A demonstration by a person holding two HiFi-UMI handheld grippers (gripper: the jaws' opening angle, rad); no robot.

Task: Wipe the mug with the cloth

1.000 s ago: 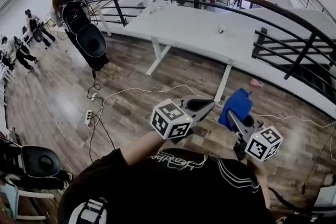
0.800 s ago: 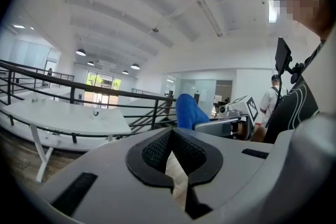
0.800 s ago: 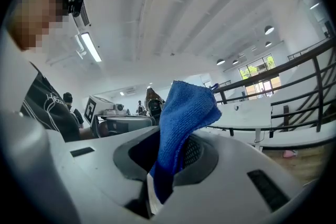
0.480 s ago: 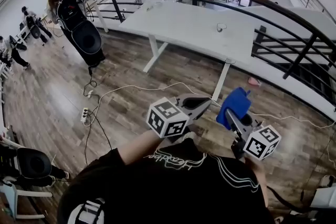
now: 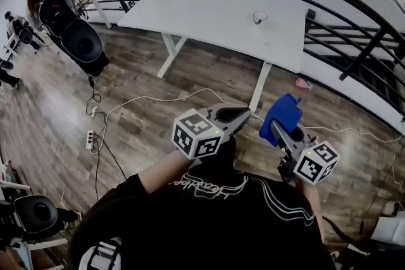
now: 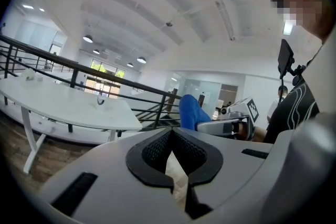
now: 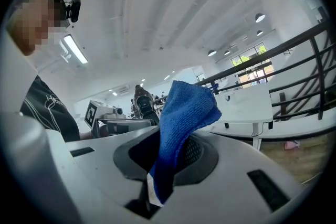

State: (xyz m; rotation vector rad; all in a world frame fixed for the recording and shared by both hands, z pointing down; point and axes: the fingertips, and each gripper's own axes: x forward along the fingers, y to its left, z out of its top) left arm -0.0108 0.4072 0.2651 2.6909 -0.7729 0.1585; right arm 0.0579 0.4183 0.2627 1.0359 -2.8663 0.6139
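Blue cloth (image 5: 283, 117) sticks up from the right gripper (image 5: 280, 133), its jaws pinched tight on the lower fold. The left gripper (image 5: 236, 114) is held just beside it at chest height, jaws closed together on nothing. Both are well away from the white table (image 5: 215, 16) across the wooden floor (image 5: 139, 110), where a small pale object (image 5: 258, 17) sits, too far off to identify.

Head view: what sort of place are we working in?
Probably an open-plan office or lab on a mezzanine: a long white table stands beside a curved black railing, and a power strip lies on the wood-look floor.
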